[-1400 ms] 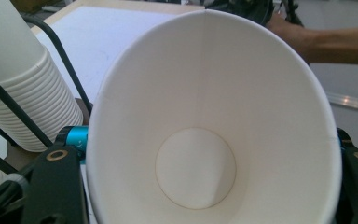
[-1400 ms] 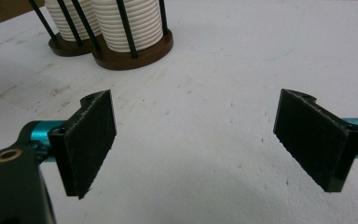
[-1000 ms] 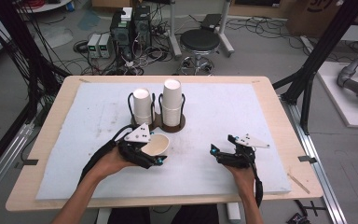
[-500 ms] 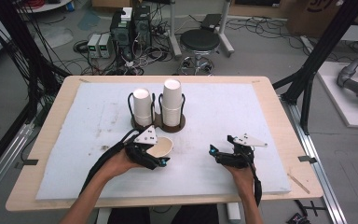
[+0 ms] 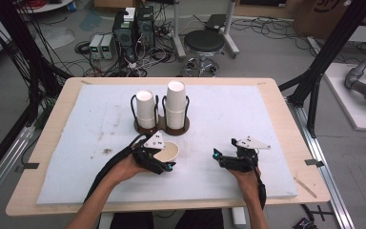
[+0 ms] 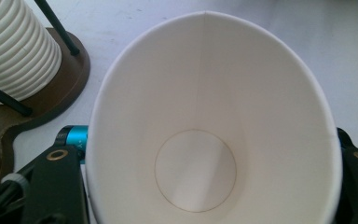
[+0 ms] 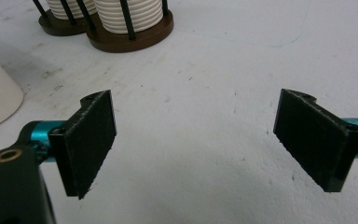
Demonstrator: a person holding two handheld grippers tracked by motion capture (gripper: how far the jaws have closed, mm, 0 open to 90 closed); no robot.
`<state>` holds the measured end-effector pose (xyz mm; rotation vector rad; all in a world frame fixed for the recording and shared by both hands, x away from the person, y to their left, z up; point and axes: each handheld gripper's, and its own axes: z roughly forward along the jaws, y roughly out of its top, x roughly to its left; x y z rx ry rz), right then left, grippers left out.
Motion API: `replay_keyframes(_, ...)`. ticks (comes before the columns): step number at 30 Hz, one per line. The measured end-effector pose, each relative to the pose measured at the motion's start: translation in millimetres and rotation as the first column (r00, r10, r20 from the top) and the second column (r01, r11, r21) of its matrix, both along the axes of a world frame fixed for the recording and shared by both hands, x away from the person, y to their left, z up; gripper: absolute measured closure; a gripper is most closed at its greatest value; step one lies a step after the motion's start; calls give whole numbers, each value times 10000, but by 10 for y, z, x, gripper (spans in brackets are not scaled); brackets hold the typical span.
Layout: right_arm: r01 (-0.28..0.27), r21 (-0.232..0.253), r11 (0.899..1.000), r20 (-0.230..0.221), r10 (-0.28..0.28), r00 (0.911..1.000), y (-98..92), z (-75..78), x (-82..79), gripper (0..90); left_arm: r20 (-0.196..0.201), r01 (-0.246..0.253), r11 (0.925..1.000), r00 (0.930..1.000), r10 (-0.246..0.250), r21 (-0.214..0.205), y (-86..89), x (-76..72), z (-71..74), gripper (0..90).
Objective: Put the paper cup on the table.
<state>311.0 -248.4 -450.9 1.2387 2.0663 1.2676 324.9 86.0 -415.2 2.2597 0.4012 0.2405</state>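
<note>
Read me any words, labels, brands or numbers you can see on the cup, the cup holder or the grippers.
No text can be read anywhere.
Paper cup in the left gripper: plain white, no print.
Cup stacks and brown holder: no label.
Right gripper: plain black pads, no marking.
Cardboard box at the top: dark print, cut off and too blurred to read.

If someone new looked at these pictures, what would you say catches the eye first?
Most likely the white paper cup tilted in the left gripper, near the table's front, its empty inside facing the left gripper view. Behind it, two stacks of cups stand in a brown holder. The right gripper rests open on the white mat.
</note>
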Motion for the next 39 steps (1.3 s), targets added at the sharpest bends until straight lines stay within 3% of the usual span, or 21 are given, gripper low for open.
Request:
replay_keyframes(10,-74,16,10000,85,74,9999,-8,-2,6,136,-49,-105,9999,9999,105,-26,1,9,-4,280)
replay_keyframes(18,-98,100,9999,-4,98,10000,-13,-1,5,136,-16,-74,10000,10000,74,-20,-19,1,-63,198)
replay_keyframes(27,-135,163,9998,-3,135,9999,-19,-1,5,136,-41,-146,9997,9999,145,-208,30,-16,-103,199)
replay_keyframes(39,-152,202,9997,26,152,9999,-25,-3,7,136,7,-256,9956,9997,257,-897,195,-87,-136,199)
